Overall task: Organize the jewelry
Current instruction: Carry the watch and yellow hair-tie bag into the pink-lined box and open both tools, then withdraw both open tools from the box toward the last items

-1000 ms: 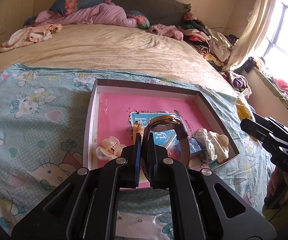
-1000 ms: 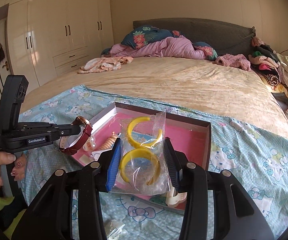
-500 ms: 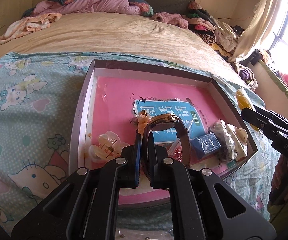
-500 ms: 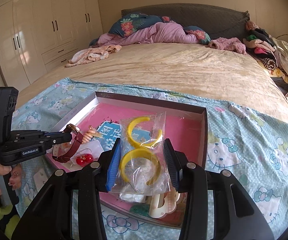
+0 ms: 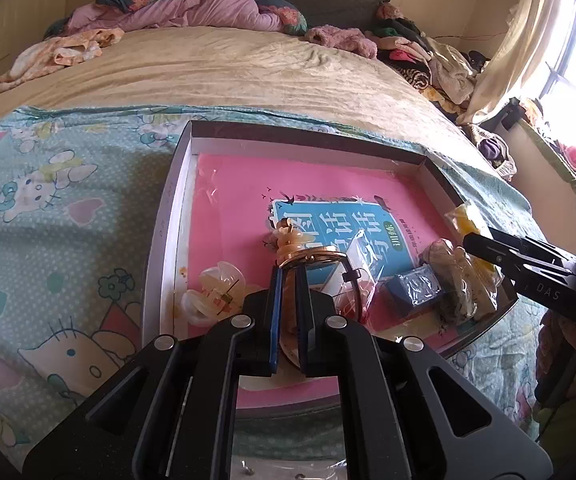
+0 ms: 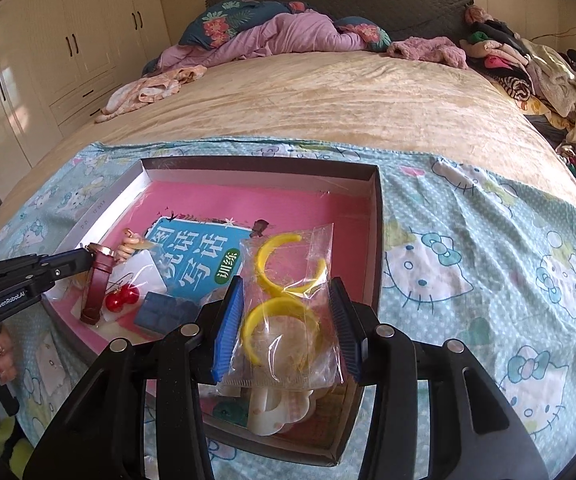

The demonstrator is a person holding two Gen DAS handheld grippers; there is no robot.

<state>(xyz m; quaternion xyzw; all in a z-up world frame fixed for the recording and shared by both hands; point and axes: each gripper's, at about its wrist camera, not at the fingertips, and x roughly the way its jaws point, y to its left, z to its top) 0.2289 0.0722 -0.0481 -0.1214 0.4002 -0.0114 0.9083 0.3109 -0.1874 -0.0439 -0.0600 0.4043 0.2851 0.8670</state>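
Observation:
A shallow box (image 5: pixel 175 200) with a pink floor lies on the Hello Kitty sheet; it also shows in the right wrist view (image 6: pixel 376 240). My left gripper (image 5: pixel 288 280) is shut on a watch (image 5: pixel 316 258) with a gold case and a maroon strap (image 6: pixel 97 284), held low over the box's near left part. My right gripper (image 6: pixel 285 312) is shut on a clear bag of yellow hoops (image 6: pixel 288 280), held over the box's near right corner.
In the box lie a blue booklet (image 6: pixel 195 256), red cherry earrings (image 6: pixel 121 300), a blue packet (image 6: pixel 163 312), a cream hair claw (image 5: pixel 211 296) and wrapped items (image 5: pixel 456 280). Beige bedspread, pillows and clothes piles lie beyond. A small bag (image 5: pixel 288 470) lies before the box.
Both grippers have moved forward and down over the box. The watch has come from above the box's left rim to low over its floor. The bag now hangs over the right corner.

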